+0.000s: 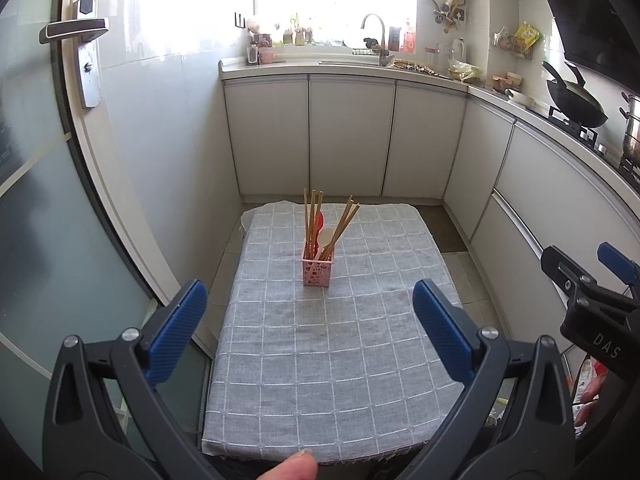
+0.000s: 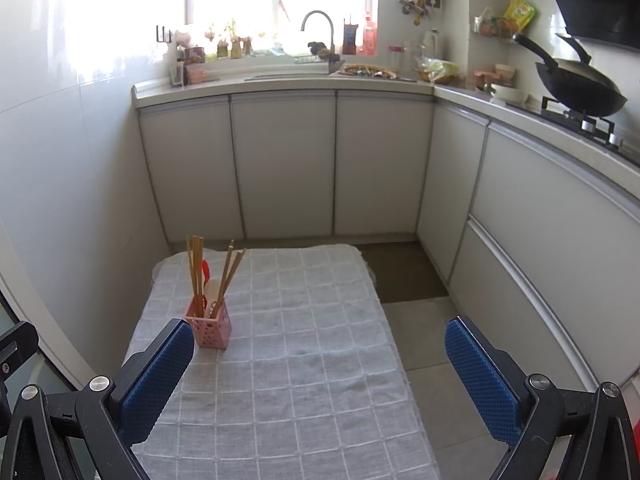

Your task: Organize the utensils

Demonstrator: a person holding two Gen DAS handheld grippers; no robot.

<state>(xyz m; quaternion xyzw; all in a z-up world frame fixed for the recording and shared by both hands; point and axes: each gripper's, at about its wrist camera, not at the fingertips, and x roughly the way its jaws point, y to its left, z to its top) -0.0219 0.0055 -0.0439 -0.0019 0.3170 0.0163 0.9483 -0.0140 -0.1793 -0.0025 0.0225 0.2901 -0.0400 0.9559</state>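
Utensils gathered, tongs withdrawn

Chopsticks [image 1: 313,216] and spoons stand in the pink holder [image 1: 317,271] toward the desk's [image 1: 320,360] far edge. Our left tongs [image 1: 310,330] and right tongs [image 2: 320,376] gape empty; we judge little remains but checking the holder's steadiness.

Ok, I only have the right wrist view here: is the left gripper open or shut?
Observer: Open. The left gripper has its jaws wide apart, holding nothing, aimed at the pink holder.
Operator: Anything left of the table that I can't see?
Observer: A frosted glass door with a lever handle.
Operator: And beyond the wok?
Observer: A steel pot stands to its right.
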